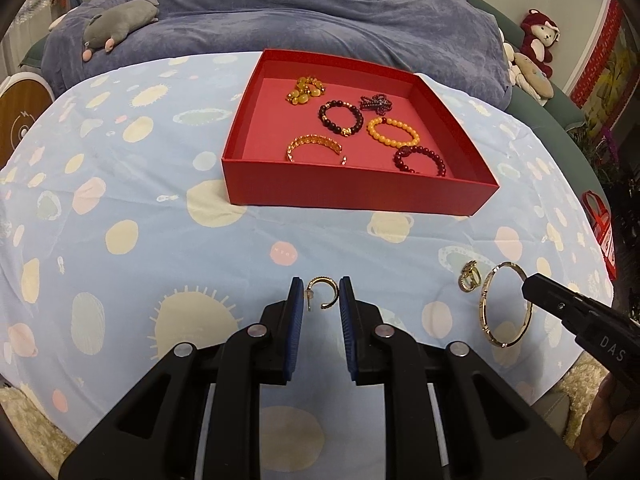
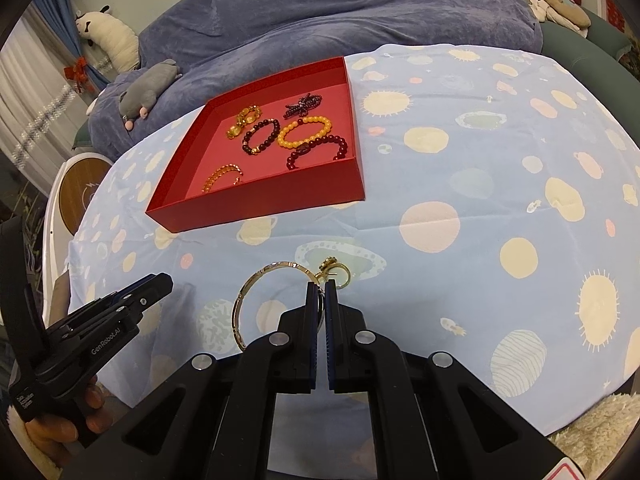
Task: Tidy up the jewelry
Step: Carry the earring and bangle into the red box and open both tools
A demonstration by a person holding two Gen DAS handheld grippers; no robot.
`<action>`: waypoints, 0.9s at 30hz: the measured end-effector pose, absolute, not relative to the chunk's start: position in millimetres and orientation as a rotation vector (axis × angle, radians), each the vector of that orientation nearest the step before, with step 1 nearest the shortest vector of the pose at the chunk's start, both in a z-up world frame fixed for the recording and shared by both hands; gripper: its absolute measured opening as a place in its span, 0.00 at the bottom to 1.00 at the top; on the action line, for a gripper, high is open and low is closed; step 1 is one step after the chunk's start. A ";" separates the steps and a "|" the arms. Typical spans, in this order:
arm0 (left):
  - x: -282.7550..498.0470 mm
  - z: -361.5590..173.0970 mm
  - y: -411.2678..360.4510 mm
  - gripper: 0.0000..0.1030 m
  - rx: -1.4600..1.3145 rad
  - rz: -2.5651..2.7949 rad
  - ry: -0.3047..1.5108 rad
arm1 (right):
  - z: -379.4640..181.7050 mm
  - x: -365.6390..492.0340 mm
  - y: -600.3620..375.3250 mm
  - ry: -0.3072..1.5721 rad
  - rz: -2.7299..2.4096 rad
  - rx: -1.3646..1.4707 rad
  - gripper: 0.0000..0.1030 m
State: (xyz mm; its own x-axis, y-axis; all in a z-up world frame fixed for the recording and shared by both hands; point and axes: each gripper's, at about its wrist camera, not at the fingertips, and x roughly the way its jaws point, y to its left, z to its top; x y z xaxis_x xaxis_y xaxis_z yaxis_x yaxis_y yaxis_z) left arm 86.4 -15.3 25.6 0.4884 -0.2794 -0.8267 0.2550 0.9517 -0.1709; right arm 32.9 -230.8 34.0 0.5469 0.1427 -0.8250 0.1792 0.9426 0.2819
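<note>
A red box (image 1: 352, 194) (image 2: 280, 196) holds several bead bracelets and a gold cuff. My left gripper (image 1: 320, 292) is open, its jaws on either side of a small gold hoop earring (image 1: 322, 292) lying on the cloth. My right gripper (image 2: 319, 292) is shut on the rim of a thin gold bangle (image 2: 244, 296) (image 1: 506, 308), whose far side rests on the cloth. A gold ring (image 1: 469, 276) (image 2: 334, 270) lies just beyond the bangle. The right gripper also shows in the left wrist view (image 1: 534, 286).
A light blue cloth with planet prints (image 1: 160, 220) covers the table. A purple blanket (image 1: 320, 12) and a grey plush (image 1: 120, 24) lie behind it. A round white and wood device (image 2: 76, 192) stands left of the table.
</note>
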 end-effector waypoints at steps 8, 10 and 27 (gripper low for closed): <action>102.7 65.9 -20.6 0.17 -0.009 -0.354 0.951 | 65.7 58.1 -231.9 0.929 0.003 0.343 0.04; 112.0 75.4 -24.3 0.18 -0.003 -0.368 0.934 | 73.0 69.1 -231.8 0.911 0.011 0.330 0.04; 229.8 76.6 -60.1 0.17 0.044 -0.344 0.896 | 57.9 181.1 -205.6 0.919 0.061 0.234 0.01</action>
State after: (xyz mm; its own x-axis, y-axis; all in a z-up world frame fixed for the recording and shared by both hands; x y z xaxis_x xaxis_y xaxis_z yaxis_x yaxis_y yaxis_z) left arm 229.8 -60.1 76.6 0.5735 -0.2753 -0.7716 0.3122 0.9442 -0.1049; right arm 181.1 -205.6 57.9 0.6066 0.1523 -0.7803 0.0473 0.9728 0.2266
